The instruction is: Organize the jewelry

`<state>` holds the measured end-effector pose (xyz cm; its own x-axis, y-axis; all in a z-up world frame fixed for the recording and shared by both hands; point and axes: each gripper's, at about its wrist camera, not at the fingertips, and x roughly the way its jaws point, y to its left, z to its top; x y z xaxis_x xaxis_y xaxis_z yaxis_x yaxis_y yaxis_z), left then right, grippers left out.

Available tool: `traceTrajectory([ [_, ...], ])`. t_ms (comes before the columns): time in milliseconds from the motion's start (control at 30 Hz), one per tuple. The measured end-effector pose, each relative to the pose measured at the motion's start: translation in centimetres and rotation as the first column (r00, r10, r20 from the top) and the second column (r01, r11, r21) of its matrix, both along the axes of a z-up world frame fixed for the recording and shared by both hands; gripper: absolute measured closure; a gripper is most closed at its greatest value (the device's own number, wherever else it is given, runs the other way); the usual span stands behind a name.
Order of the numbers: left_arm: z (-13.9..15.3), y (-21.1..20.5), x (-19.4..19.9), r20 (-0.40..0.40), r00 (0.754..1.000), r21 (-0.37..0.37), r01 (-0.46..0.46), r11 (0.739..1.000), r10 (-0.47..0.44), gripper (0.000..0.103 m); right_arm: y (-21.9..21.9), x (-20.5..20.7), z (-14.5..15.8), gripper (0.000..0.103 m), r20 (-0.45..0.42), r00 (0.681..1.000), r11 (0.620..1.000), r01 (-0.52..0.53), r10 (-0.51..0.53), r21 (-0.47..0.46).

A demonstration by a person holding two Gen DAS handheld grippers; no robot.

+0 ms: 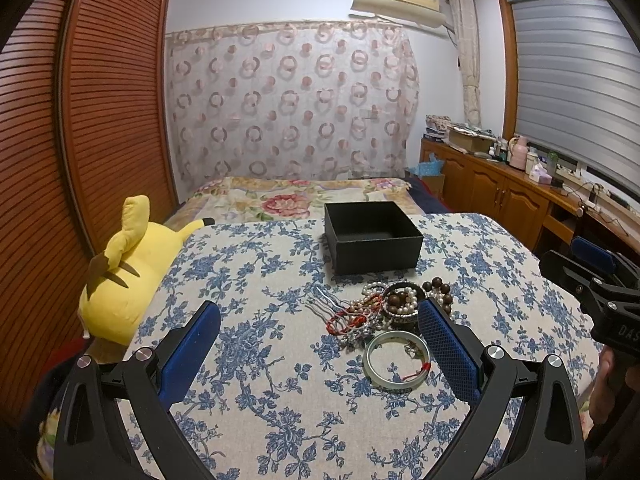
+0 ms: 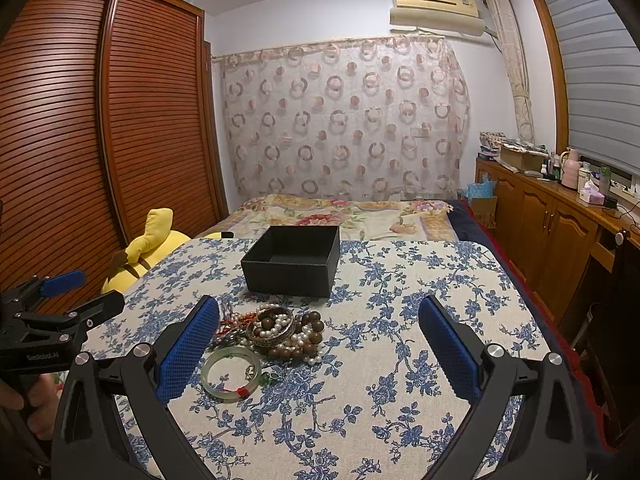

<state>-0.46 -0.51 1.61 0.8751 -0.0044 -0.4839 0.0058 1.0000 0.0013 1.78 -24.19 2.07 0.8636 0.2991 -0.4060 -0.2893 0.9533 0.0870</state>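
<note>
A heap of jewelry (image 1: 394, 306) lies on the blue-flowered tablecloth (image 1: 256, 360): pearl strands, brown wooden beads, red cords and a pale green jade bangle (image 1: 397, 360) at its near side. An open, empty black box (image 1: 372, 236) stands just behind the heap. My left gripper (image 1: 320, 320) is open and empty above the cloth, its right finger beside the heap. My right gripper (image 2: 320, 316) is open and empty, its left finger beside the heap (image 2: 280, 332) and bangle (image 2: 231, 373); the box (image 2: 294, 260) is ahead of it. Each gripper shows at the other view's edge.
A yellow plush toy (image 1: 124, 272) lies at the table's left edge by the louvred wardrobe (image 1: 80, 120). A bed with a floral cover (image 1: 296, 196) is behind the table. A wooden sideboard (image 1: 504, 192) with bottles runs along the right wall.
</note>
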Motion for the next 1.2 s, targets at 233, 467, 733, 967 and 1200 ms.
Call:
traceTrajectory([
  [233,0.1,-0.1,0.0,0.002,1.000,0.001,-0.001,1.000,0.001,0.008,0.0,0.0,0.0,0.002,0.001,1.000,1.000,-0.001,0.001,0.001],
  [467,0.1,0.0,-0.1,0.003,1.000,-0.002,0.000,1.000,0.000,0.008,0.0,-0.1,0.1,0.002,0.000,1.000,1.000,-0.002,0.002,0.003],
  [733,0.3,-0.1,-0.1,0.003,1.000,-0.004,0.003,1.000,-0.003,0.008,0.1,-0.1,0.0,0.002,0.000,1.000,1.000,-0.003,0.003,0.005],
  [967,-0.3,0.0,-0.1,-0.010,1.000,-0.008,0.006,1.000,-0.006,0.008,-0.2,0.0,0.1,0.002,-0.012,1.000,1.000,-0.007,0.007,0.006],
  [1200,-2.6,0.1,0.9,-0.060,0.998,-0.022,0.024,0.999,-0.025,0.008,0.0,0.7,-1.3,0.002,-0.047,0.999,1.000,-0.022,0.022,0.002],
])
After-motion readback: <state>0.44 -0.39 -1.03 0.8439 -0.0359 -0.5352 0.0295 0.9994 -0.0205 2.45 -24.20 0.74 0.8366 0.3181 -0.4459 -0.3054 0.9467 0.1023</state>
